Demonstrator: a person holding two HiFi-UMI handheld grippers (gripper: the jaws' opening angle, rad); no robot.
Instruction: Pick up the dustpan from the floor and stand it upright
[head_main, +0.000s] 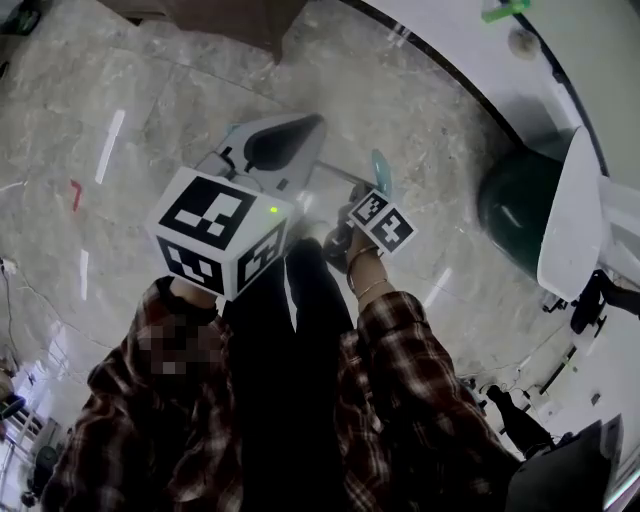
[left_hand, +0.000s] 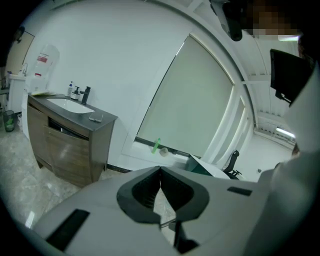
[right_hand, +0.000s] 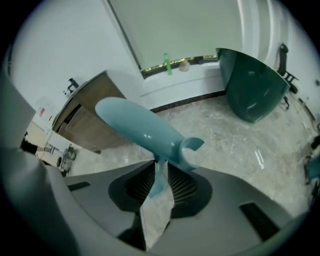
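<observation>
The dustpan's pale teal handle (right_hand: 140, 127) slants up to the left in the right gripper view, with a small hook clip at its lower end. My right gripper (right_hand: 160, 170) is shut on a thin teal fin just under that clip, clear of the marble floor. In the head view only a teal tip (head_main: 381, 170) shows above the right gripper's marker cube (head_main: 382, 221); the pan itself is hidden. My left gripper (head_main: 300, 135) reaches forward beside it, and its jaws (left_hand: 160, 171) meet at the tips with nothing between them.
A dark green tub-shaped thing (head_main: 515, 205) leans against the wall at the right, also seen as the green tub (right_hand: 252, 90). A wooden vanity with a sink (left_hand: 65, 135) stands at the left. A window sill with a small green object (left_hand: 156, 146) runs behind. My legs fill the lower head view.
</observation>
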